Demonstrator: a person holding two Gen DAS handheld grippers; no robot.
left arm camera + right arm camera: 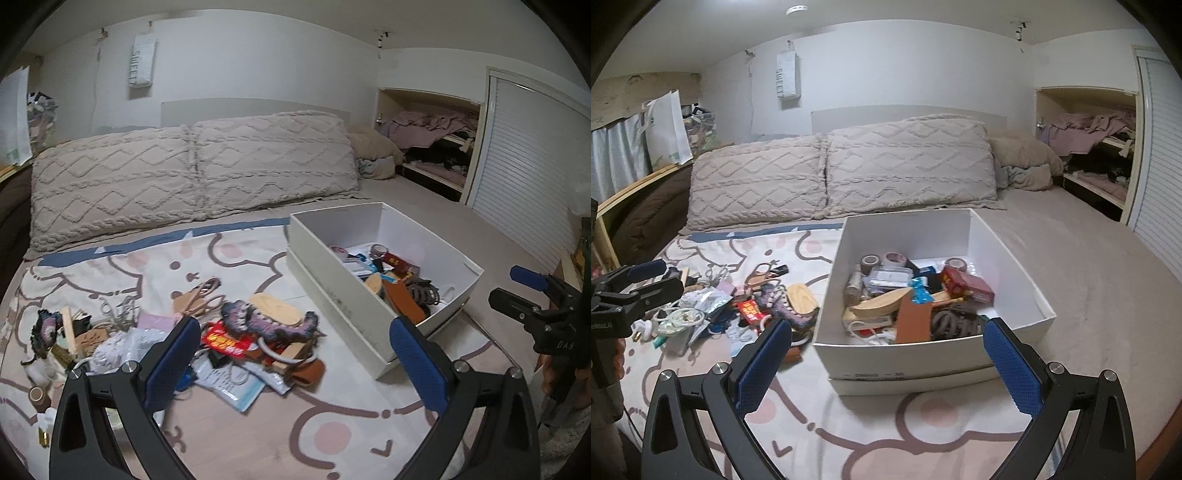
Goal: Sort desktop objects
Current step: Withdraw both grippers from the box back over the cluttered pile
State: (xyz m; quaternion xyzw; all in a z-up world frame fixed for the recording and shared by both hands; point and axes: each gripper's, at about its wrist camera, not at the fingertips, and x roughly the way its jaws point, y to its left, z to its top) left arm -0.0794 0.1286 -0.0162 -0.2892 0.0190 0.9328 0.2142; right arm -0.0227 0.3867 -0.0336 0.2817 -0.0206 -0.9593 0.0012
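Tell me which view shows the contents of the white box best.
Right wrist view: it looks down into the white box, showing tape rolls and clutter. Left wrist view sees the box obliquely; its near wall hides much.

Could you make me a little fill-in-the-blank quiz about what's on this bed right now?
1. The open white cardboard box sits on the ____.
2. Both the left gripper and the right gripper have their jaws ____.
3. The red snack packet lies ____ the box, in the loose pile.

Missing words: bed; open; outside
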